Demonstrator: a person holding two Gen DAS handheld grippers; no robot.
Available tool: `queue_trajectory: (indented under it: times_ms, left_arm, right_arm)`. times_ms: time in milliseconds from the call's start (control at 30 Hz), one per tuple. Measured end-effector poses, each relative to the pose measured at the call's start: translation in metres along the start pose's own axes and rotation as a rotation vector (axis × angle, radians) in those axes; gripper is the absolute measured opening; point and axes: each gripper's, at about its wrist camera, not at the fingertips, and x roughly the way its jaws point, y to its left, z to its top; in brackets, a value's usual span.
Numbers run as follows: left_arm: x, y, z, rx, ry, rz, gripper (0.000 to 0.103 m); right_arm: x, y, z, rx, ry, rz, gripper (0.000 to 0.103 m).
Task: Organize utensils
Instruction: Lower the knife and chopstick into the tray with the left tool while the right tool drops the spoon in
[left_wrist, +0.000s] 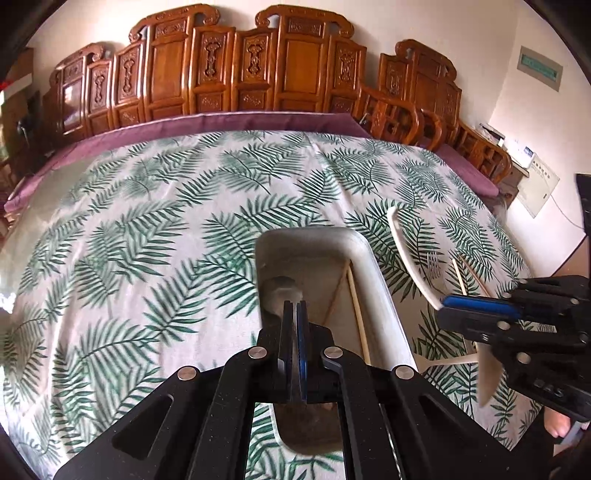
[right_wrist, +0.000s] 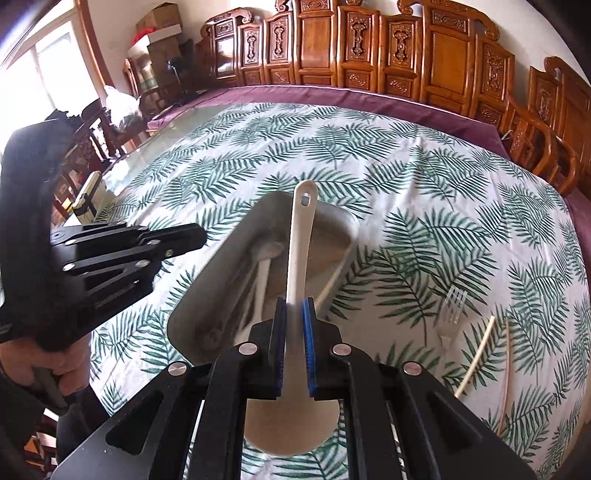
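Currently the right tool (right_wrist: 294, 314) is clamped on a white rice paddle (right_wrist: 300, 236), blue pads pinching the handle just above the scoop. The scoop sits nearest the camera, below the pads; the handle runs away from it, hanging-hole end far. The paddle is held off the table, its handle over the near part of the metal tray (right_wrist: 201, 295) in the right wrist view.

The left tool (left_wrist: 294, 314) has its pads pressed almost together, only a thin slit between them, nothing visible in it. It hovers over the tray (left_wrist: 373, 258), roughly mid-length.

Inside the tray: a white spoon (right_wrist: 263, 273) lying lengthwise by the left wall, bowl at the far end, and a pair of pale chopsticks (left_wrist: 356, 310) along the right wall.

Right of the tray, on the table (left_wrist: 147, 229) with its fern-print cloth: a clear plastic fork (right_wrist: 451, 314), tines pointing far, close to the tray. Further right lie two loose chopsticks (right_wrist: 476, 356), one pale and one thinner and brown, slightly apart, both angled away from the camera.

The left wrist view shows the right tool (left_wrist: 443, 301) from the side, right of the tray, paddle (left_wrist: 410, 258) arcing up and to the far left from its pads.

Far side: purple cushion (left_wrist: 258, 120) along the table's edge, carved wooden chairs (left_wrist: 258, 62) against the wall.
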Motion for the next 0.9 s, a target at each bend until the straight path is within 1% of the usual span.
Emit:
queue_trajectory:
  times_ms: [133, 200, 233, 267, 333, 400, 467, 600, 800, 833, 867, 900]
  left_arm:
    - [-0.015, 0.010, -0.006, -0.024, 0.005, 0.005, 0.002]
    - [-0.024, 0.014, -0.011, -0.030, -0.006, 0.017, 0.004]
    - [-0.028, 0.016, -0.014, -0.032, -0.009, 0.023, 0.010]
    - [-0.032, 0.017, -0.016, -0.033, -0.013, 0.029, 0.018]
    - [-0.041, 0.021, -0.022, -0.032, -0.025, 0.042, 0.025]
    - [-0.046, 0.025, -0.026, -0.035, -0.030, 0.054, 0.026]
    - [-0.052, 0.031, -0.030, -0.042, -0.035, 0.064, 0.038]
    - [-0.055, 0.040, -0.034, -0.058, -0.035, 0.073, 0.042]
    - [-0.059, 0.049, -0.043, -0.065, -0.041, 0.093, 0.062]
    - [-0.059, 0.049, -0.044, -0.065, -0.042, 0.096, 0.067]
    - [-0.060, 0.050, -0.045, -0.064, -0.043, 0.099, 0.070]
    - [-0.060, 0.051, -0.046, -0.066, -0.042, 0.099, 0.070]
  right_arm:
    - [0.006, 0.011, 0.007, -0.010, -0.003, 0.013, 0.011]
    - [0.010, 0.016, 0.010, -0.012, -0.005, 0.018, 0.011]
    - [0.012, 0.016, 0.011, -0.010, -0.006, 0.021, 0.011]
    - [0.014, 0.018, 0.012, -0.005, -0.006, 0.026, 0.011]
    - [0.018, 0.019, 0.015, 0.009, -0.007, 0.039, 0.011]
    - [0.024, 0.021, 0.018, 0.023, -0.008, 0.049, 0.011]
    - [0.028, 0.023, 0.019, 0.029, -0.005, 0.054, 0.011]
    - [0.037, 0.028, 0.021, 0.037, 0.005, 0.058, 0.011]
    - [0.049, 0.033, 0.019, 0.036, 0.024, 0.062, 0.011]
    - [0.049, 0.034, 0.018, 0.033, 0.024, 0.059, 0.011]
    - [0.050, 0.034, 0.018, 0.029, 0.024, 0.061, 0.011]
    - [0.049, 0.035, 0.018, 0.024, 0.022, 0.062, 0.011]
